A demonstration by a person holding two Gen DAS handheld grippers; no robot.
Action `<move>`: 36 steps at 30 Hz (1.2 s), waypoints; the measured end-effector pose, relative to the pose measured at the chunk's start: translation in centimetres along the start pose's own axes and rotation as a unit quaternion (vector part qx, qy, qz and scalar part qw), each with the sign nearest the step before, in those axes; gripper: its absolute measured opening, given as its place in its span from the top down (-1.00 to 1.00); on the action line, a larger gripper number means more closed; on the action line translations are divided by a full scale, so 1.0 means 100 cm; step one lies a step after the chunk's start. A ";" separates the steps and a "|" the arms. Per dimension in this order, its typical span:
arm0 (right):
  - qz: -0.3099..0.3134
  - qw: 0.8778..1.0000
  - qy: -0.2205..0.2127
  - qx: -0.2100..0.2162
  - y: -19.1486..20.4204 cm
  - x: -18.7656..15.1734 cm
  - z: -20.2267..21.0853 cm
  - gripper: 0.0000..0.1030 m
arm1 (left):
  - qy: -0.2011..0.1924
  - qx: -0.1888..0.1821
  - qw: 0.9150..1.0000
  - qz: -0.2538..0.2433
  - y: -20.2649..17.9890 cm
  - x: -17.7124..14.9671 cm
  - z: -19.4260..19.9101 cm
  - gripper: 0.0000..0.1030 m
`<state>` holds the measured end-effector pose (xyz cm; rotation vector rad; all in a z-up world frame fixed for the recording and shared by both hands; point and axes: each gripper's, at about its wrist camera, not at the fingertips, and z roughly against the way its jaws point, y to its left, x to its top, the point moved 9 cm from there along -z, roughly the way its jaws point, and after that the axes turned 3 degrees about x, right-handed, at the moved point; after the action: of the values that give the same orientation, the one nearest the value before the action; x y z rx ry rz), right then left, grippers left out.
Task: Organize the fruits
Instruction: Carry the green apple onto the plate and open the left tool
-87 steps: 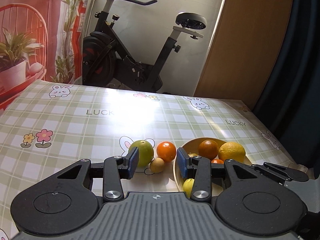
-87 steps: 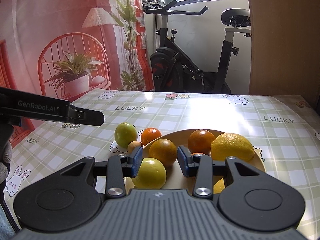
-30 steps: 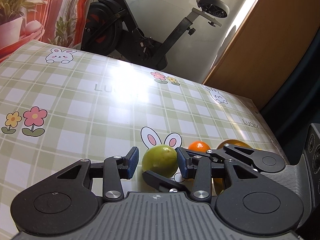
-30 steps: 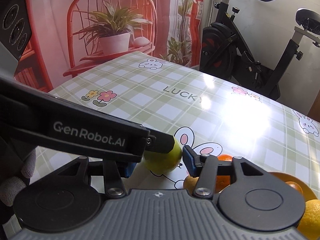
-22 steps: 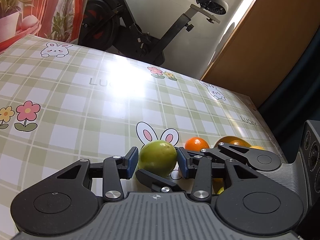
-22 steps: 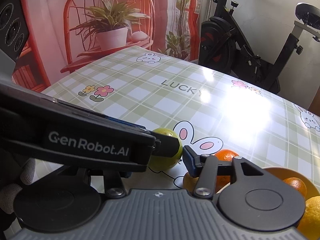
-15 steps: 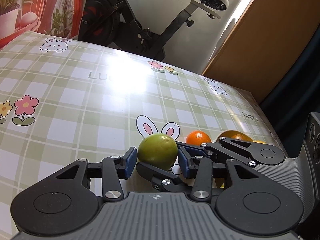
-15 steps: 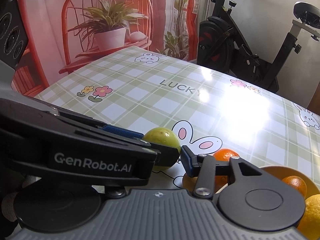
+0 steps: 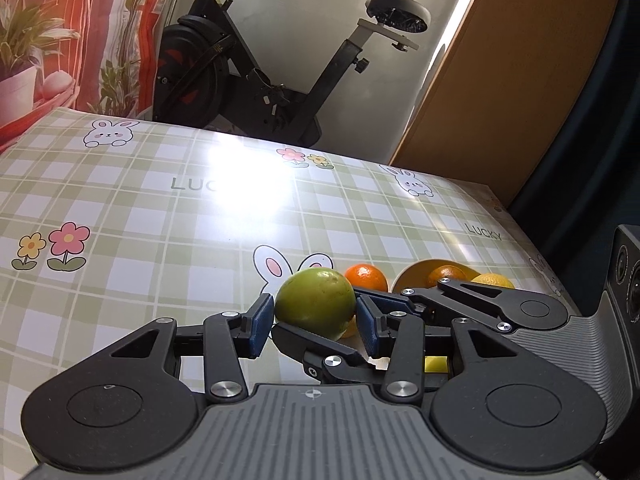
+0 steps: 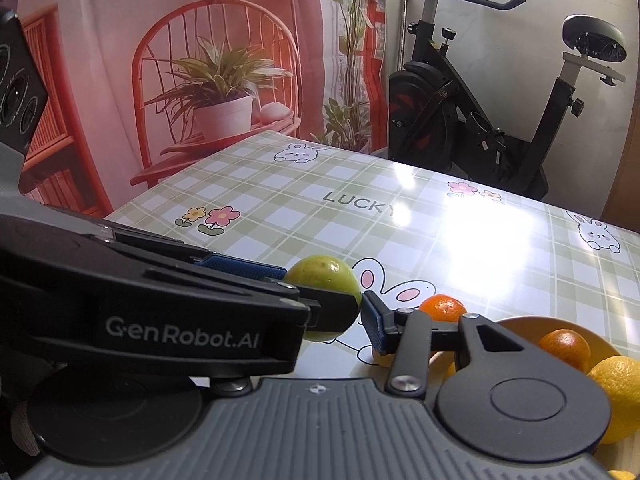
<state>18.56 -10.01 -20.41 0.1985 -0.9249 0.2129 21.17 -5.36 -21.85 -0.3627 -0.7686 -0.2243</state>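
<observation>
Green fruit (image 9: pixel 315 303), btm hidden by fingers (image 9: pixel 261 326)

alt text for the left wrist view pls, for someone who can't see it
A green fruit sits between the blue pads of the left gripper, with the right gripper reaching in from the right beneath it. Behind are an orange on a green checked tablecloth, a yellow bowl of citrus, and an exercise bike.

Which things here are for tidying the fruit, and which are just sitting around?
For the job: green fruit between the left gripper fingers, right gripper beside it, orange on the table, bowl with more fruit.

Just around: exercise bike, potted plant, red chair.
</observation>
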 end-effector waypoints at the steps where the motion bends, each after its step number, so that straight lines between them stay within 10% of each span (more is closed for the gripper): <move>1: -0.001 1.000 -0.003 -0.001 0.000 0.000 0.003 0.07 | -0.002 0.000 1.000 -0.003 -0.003 0.000 0.003 0.10; 36: -0.067 0.995 -0.060 -0.034 -0.018 -0.051 0.094 0.07 | 0.009 -0.007 0.995 -0.095 -0.092 -0.046 0.040 0.09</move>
<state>8.88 -14.63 -19.13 0.2101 -1.0332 0.0456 12.45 -11.89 -20.29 -0.3004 -0.7853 -0.4115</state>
